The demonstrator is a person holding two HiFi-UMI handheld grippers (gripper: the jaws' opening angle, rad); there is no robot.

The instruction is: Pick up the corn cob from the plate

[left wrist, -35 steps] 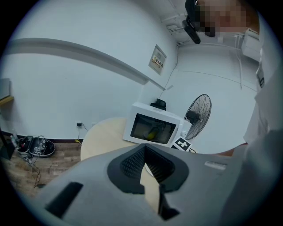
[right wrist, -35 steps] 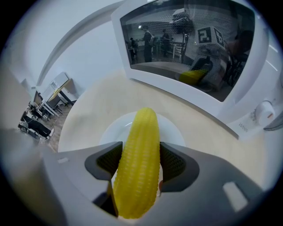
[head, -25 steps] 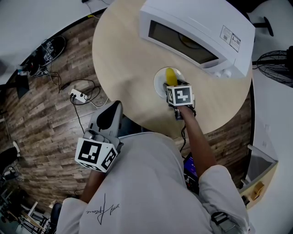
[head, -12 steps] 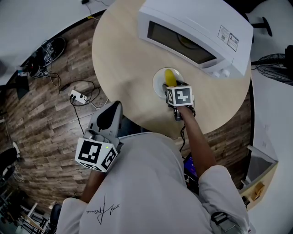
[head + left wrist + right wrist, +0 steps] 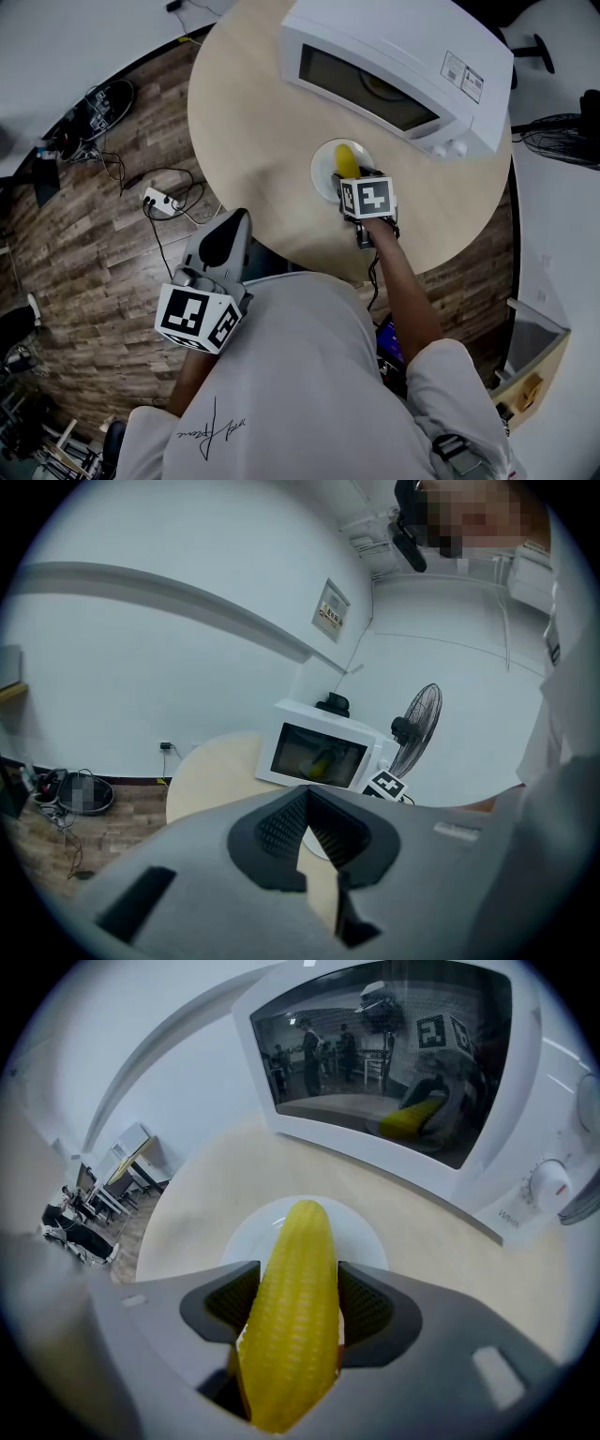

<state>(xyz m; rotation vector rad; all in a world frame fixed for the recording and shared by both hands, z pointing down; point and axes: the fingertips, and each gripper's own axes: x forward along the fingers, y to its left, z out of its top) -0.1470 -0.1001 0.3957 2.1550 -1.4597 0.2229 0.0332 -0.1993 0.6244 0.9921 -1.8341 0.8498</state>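
Note:
A yellow corn cob point(image 5: 295, 1307) lies lengthwise between the jaws of my right gripper point(image 5: 298, 1305), which is shut on it, both pads pressed to its sides. The cob's far tip points over a small white plate point(image 5: 367, 1230) on the round wooden table point(image 5: 206, 1204). From the head view the corn cob point(image 5: 348, 159) sticks out ahead of the right gripper point(image 5: 352, 176) over the plate point(image 5: 323, 171); I cannot tell whether the cob touches it. My left gripper point(image 5: 225, 236) is held close to the person's body at the table's near edge, shut and empty; the left gripper point(image 5: 307, 803) points at the table.
A white microwave point(image 5: 394, 66) stands at the back of the table, just behind the plate, its door closed; the microwave door point(image 5: 394, 1063) shows a yellow reflection. A fan point(image 5: 417, 724) stands to the right. A power strip point(image 5: 159, 199) and cables lie on the wooden floor at the left.

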